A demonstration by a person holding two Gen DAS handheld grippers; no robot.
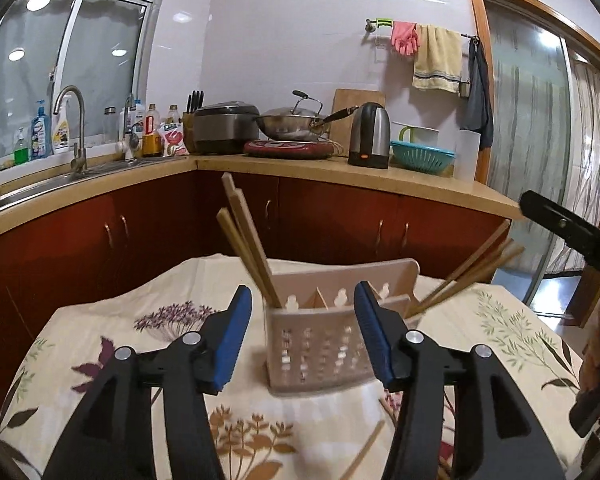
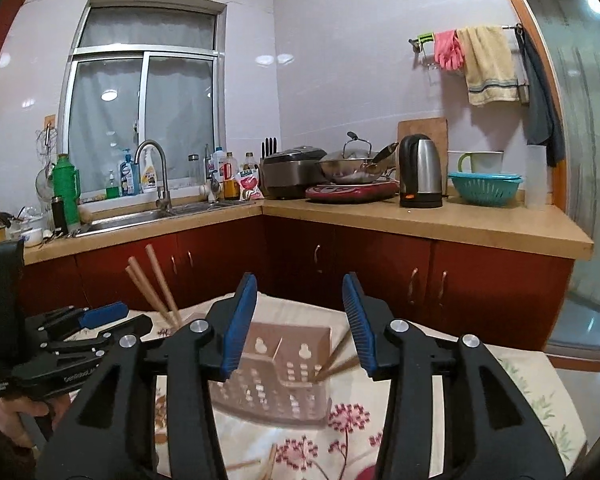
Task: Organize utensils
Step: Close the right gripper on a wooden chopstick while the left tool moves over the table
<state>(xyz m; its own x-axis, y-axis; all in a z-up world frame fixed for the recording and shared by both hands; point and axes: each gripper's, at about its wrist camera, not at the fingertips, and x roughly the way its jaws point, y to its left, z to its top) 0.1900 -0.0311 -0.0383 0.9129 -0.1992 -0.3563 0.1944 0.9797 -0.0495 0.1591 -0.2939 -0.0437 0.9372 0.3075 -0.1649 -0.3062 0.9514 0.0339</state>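
A beige perforated utensil holder (image 1: 320,344) stands on the floral tablecloth (image 1: 100,344). Chopsticks (image 1: 244,248) stick up from its left compartment. More chopsticks (image 1: 472,272) lean out to the right from its right compartment. My left gripper (image 1: 303,292) is open just in front of the holder, with nothing pressed between its blue pads. In the right wrist view, my right gripper (image 2: 300,280) is open above the holder (image 2: 276,384) and holds nothing. The left gripper (image 2: 128,318), carried by a hand (image 2: 16,420), sits to the holder's left. Loose chopsticks (image 1: 366,452) lie on the cloth near me.
Red cabinets (image 1: 332,216) under an L-shaped counter (image 1: 380,176) stand close behind the table. On the counter are a sink with tap (image 1: 74,128), a rice cooker (image 1: 226,126), a wok (image 1: 296,122), a kettle (image 1: 370,136) and a teal colander (image 1: 422,156). A glass door (image 1: 532,120) is at right.
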